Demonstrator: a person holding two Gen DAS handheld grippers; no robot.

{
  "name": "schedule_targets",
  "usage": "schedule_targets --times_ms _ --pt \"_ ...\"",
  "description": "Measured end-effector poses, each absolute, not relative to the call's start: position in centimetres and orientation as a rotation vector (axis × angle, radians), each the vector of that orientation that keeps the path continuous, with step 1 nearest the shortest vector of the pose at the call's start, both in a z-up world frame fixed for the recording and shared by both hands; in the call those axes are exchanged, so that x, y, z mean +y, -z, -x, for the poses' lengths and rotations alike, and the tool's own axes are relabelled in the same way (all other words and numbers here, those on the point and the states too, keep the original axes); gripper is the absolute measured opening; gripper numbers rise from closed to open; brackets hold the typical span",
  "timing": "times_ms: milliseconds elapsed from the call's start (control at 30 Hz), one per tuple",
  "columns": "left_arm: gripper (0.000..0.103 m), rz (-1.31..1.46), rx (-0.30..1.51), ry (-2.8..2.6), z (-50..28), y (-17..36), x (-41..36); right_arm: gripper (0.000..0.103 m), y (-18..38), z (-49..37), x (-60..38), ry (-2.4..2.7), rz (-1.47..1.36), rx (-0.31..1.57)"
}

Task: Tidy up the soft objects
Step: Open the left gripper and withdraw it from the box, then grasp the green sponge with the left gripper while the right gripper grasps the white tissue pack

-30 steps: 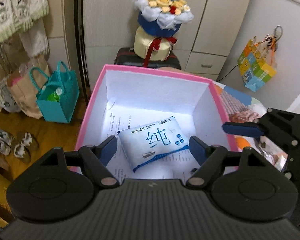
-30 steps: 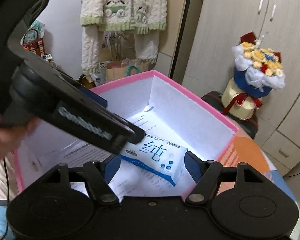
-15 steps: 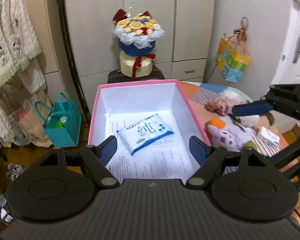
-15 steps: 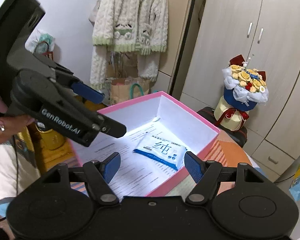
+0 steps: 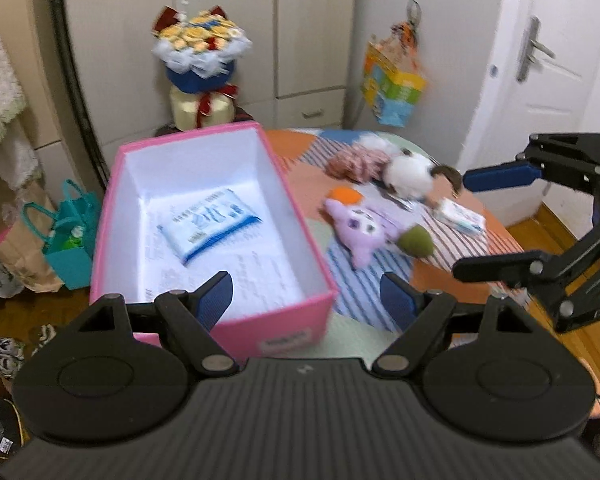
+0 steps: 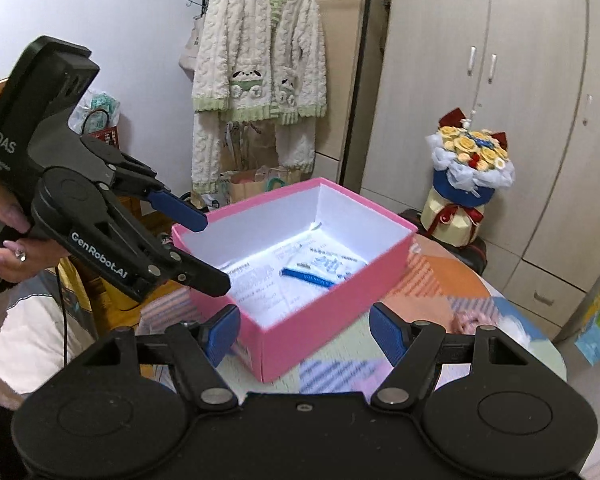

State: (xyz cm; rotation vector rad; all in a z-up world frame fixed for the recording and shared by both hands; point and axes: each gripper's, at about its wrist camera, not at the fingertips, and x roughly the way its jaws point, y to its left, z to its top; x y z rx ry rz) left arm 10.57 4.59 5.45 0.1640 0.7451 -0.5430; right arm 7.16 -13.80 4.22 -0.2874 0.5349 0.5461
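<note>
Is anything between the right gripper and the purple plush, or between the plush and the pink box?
Nothing visible. The right gripper hangs open above the table, with clear space down to the purple plush. The plush lies right beside the pink box; only the box's side wall must be cleared.

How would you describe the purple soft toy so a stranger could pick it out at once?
Start at the pink box on the round table. Just to its right lies the purple soft toy. It alone is lilac with dark eyes, unlike the white fluffy toy behind it.
</note>
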Motion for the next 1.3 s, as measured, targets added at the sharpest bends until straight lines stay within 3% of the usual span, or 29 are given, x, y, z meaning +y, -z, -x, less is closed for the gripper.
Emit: schedule_targets --times_ms 500,1300 --pt "0.080 -0.212 0.787 0.762 -9.5 -1.8 -3.6 0.076 0.7 -3.8 -23.8 -0.396 0.199 0.593" --pt "0.076 -0.214 0.698 0.791 -14.5 6.6 -13.7 0.076 10.6 -11.0 -31.3 -0.229 0.200 0.515"
